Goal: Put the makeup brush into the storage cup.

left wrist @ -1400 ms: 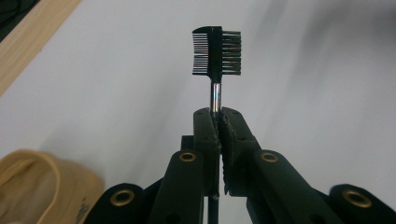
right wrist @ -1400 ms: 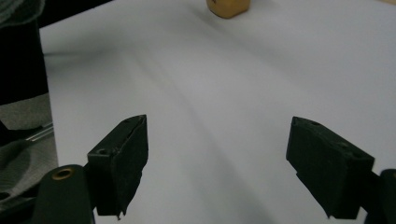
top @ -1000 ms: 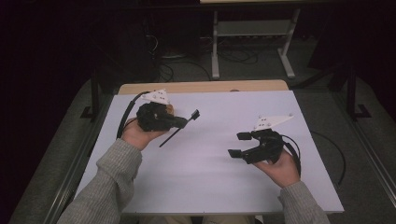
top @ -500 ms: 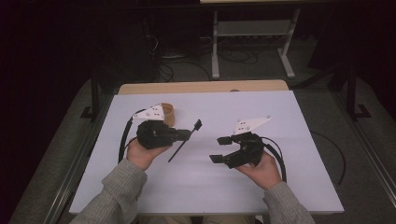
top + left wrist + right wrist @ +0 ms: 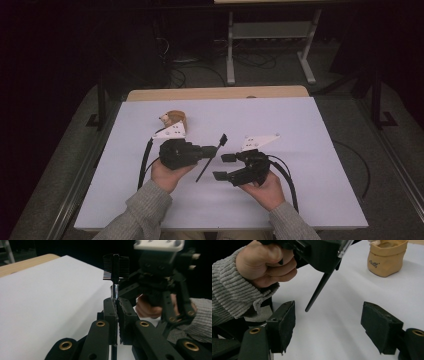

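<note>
You are holding a small black brush in your left gripper, whose jaws are pressed together on the brush's shaft; in the left gripper view the pads are pinching the thin metal neck just under the comb-and-bristle head. The brush is sitting above the middle of the white table, clear of the surface as far as the frames tell.

What matters for the next move is how the long axis is lying. In the high view it is running on a slant: the head is pointing far and to the right, while the bare handle end is trailing near and to the left, below the gripping jaws. Your right gripper is waiting just to the right of that handle, its jaws spread with nothing between them, and they have just been narrowing a little. In the right gripper view the handle tip is hanging ahead of the gap, closer to the left pad than to the right pad.

So the free handle end is the part nearest your right hand, and a handover there looks like the step in hand. You are likely needing to slide the right gripper left until the handle sits centred between its pads. The tan pouch is standing at the far left, well apart from both grippers.
</note>
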